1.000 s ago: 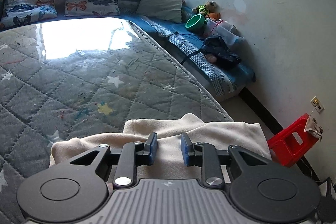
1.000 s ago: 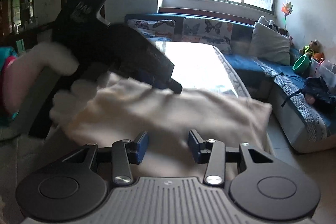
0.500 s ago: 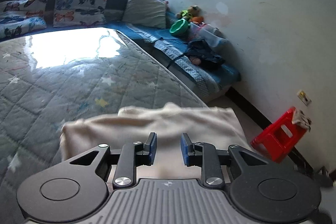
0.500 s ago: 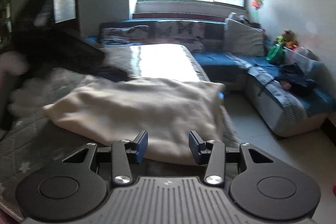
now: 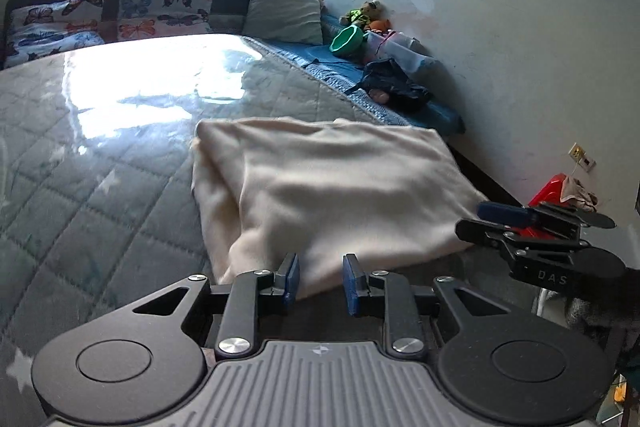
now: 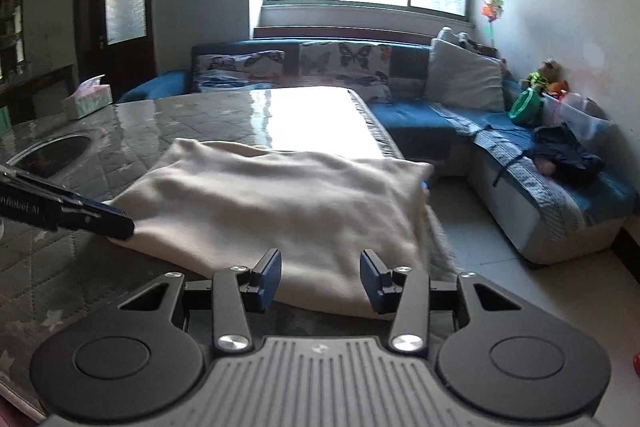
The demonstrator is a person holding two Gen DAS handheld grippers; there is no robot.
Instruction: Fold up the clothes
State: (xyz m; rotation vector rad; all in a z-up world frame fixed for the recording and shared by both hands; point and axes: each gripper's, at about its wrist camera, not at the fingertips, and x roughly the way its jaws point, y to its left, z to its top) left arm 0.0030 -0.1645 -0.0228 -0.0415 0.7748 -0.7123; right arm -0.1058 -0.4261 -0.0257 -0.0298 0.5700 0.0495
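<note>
A cream garment [image 5: 336, 187] lies folded in a rough rectangle on the grey quilted table cover [image 5: 100, 155], near the table's right edge. It also shows in the right wrist view [image 6: 280, 203]. My left gripper [image 5: 319, 283] is open and empty, just short of the garment's near edge. My right gripper [image 6: 319, 279] is open and empty, its fingertips at the garment's near edge. The right gripper shows from the side in the left wrist view [image 5: 520, 223], at the garment's right corner. The left gripper's tip shows in the right wrist view [image 6: 100, 223], touching the garment's left edge.
A blue corner sofa [image 6: 500, 131] with butterfly cushions [image 5: 160, 7] runs along the back and right. A green bowl [image 5: 347, 39] and dark clothing [image 5: 394, 87] lie on it. A red stool [image 5: 552, 191] stands by the wall. A tissue box [image 6: 87, 101] sits at the table's far left.
Both grippers have let go of the garment and drawn back from it. The garment, held up a second ago, now lies flat and folded on the table.
</note>
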